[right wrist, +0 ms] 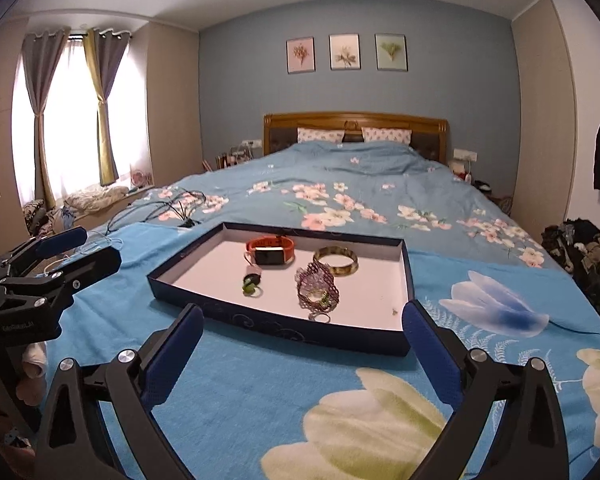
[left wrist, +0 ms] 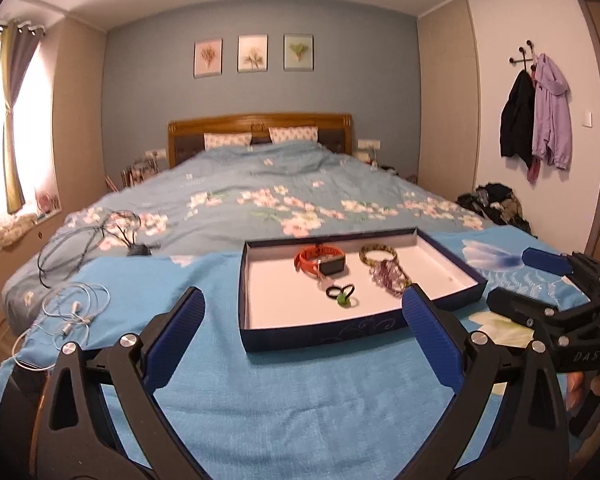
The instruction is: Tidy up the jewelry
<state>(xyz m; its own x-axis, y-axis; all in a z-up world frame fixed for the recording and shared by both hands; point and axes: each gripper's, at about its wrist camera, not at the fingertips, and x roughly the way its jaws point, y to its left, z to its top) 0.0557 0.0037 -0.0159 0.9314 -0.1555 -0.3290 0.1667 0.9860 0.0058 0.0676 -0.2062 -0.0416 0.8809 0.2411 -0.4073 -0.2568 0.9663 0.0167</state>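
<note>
Both my black-and-blue grippers, left gripper [left wrist: 302,312] and right gripper [right wrist: 302,328], jaws released and empty, shallow navy cardboard tray [right wrist: 284,330] ahead on the bed, orange-strapped watch [right wrist: 270,251] inside.

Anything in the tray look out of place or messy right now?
Mostly tidy. The purple beaded strand lies in a bunched heap against the bangle rather than laid out. A small speck sits loose near the tray's right front corner.
</note>
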